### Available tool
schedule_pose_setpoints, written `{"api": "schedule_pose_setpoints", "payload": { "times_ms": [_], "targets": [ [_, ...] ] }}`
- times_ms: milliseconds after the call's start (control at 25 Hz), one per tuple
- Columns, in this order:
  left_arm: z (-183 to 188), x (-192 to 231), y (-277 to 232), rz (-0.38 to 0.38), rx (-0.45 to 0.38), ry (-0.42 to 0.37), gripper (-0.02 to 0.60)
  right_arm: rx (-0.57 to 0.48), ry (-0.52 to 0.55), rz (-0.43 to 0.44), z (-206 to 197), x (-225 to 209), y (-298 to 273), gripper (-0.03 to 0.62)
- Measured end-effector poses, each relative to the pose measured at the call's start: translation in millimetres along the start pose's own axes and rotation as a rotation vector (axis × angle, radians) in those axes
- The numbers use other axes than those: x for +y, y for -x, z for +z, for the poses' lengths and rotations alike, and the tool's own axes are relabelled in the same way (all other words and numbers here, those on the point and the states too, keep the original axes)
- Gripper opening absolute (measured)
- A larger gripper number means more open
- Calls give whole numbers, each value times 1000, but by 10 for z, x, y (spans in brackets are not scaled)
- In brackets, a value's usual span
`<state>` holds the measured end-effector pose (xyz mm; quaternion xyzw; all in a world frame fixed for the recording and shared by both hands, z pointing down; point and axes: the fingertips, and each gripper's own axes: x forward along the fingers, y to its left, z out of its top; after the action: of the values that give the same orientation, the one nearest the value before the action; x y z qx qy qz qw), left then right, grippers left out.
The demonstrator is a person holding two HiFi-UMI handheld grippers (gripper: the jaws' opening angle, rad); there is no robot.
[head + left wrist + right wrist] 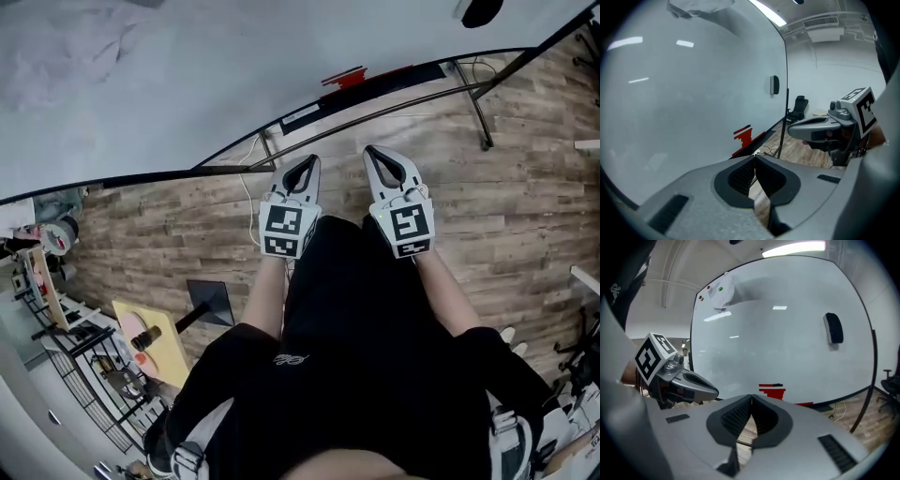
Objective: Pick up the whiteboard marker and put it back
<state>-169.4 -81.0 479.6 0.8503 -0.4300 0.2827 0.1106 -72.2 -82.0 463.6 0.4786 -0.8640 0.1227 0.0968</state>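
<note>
The whiteboard marker (343,77) is lying on the ledge (441,64) along the bottom edge of the whiteboard (169,84), showing as a thin red stick with a dark end. It is sitting on or against a red block, and at this range I cannot tell whether that block is more markers or a holder. In the right gripper view the whiteboard marker (772,386) is showing just above the jaw tips, well apart from them.

I am holding the left gripper (305,169) and the right gripper (382,161) side by side over the wooden floor (506,216), both pointing toward the board. Each pair of jaws is pressed together at the tips with nothing between them. A dark eraser (833,328) is clinging higher up on the board.

By my judgement the reach has not begun. To do it well, I am planning to part one gripper's jaws before closing in and come in level with the ledge. I would straddle the barrel at mid-length, across its axis, and squeeze only once both pads are flanking it, keeping clear of the red block.
</note>
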Motion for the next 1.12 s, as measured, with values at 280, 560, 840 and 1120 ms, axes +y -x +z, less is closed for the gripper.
{"api": "schedule_pose_setpoints", "payload": {
  "times_ms": [280,560,840,1120],
  "targets": [
    [-192,410,-583,25,194,-200,8,5,-83,-36,-92,-312,-167,3],
    [-523,812,-1037,74,415,-450,8,32,-119,-116,-134,-567,-219,3],
    [-674,1012,-1355,75,492,-563,16,32,-126,-160,-104,-746,-329,3],
    [-801,1041,-1501,52,560,-631,86,53,-146,-188,-180,-818,-332,3]
  ]
}}
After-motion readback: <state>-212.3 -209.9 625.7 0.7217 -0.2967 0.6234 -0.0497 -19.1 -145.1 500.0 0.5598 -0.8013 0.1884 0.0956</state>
